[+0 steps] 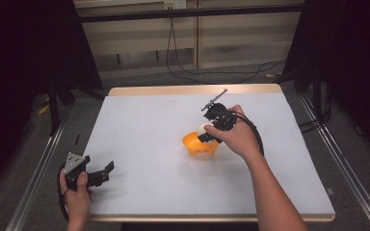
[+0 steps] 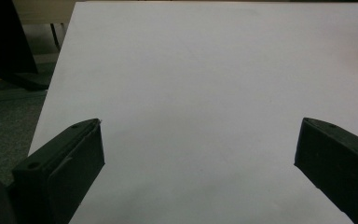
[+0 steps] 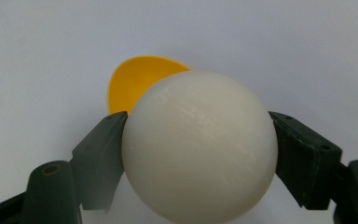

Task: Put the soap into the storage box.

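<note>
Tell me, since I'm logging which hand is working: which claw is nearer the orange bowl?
Right. The right claw is at the orange bowl, its jaws clamped on a white ball over it. The left claw sits open near the table's front-left corner, well apart.

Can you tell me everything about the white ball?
The white ball is round, smooth and creamy white, with a slightly matte, plastic-looking surface and no markings that show. The right gripper holds it, one black jaw pressed against each side. In the high view the ball sits at the top edge of an orange bowl near the middle of the white table; whether it touches the bowl cannot be told.
</note>
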Tool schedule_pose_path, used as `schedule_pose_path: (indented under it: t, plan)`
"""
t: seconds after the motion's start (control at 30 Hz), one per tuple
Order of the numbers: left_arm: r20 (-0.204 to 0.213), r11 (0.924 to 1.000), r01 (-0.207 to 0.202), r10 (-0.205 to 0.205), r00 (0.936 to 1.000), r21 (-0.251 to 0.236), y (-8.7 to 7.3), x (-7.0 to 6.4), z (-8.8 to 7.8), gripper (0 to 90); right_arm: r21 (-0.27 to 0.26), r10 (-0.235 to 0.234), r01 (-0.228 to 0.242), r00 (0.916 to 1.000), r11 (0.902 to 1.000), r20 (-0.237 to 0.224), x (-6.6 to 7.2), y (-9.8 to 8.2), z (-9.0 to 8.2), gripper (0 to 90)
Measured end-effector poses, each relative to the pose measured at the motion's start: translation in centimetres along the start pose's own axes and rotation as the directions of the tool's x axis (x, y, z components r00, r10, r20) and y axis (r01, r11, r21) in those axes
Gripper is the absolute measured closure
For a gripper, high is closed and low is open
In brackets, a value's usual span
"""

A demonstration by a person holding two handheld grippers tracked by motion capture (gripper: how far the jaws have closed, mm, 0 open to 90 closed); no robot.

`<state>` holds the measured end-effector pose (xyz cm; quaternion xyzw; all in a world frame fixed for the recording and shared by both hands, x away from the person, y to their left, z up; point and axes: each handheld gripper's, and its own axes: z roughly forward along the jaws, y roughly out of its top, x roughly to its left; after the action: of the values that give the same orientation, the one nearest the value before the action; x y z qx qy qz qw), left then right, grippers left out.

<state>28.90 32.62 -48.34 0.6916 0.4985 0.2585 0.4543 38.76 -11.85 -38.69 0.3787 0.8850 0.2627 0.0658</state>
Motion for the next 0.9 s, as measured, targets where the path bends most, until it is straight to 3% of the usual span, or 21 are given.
schedule_pose_path:
  t: [0.3, 0.6, 0.9]
  plan:
    - [0.001, 1.0, 0.002, -0.002, 1.0, 0.001, 0.0, 0.0, 0.0, 1.2, 0.016, 0.018, -0.018, 0.9998, 0.9997, 0.012, 0.5, 0.4, 1.0, 23.9]
    - [-0.002, 1.0, 0.004, -0.004, 1.0, 0.003, 0.0, 0.0, 0.0, 1.2, 0.014, 0.088, -0.089, 0.9952, 0.996, 0.044, 0.8, 0.1, 2.1, 23.8]
    - [0.001, 1.0, 0.005, -0.005, 1.0, 0.004, 0.0, 0.1, 0.0, 1.2, 0.02, 0.125, -0.127, 0.99, 0.9917, 0.065, 1.0, 0.0, 2.8, 23.7]
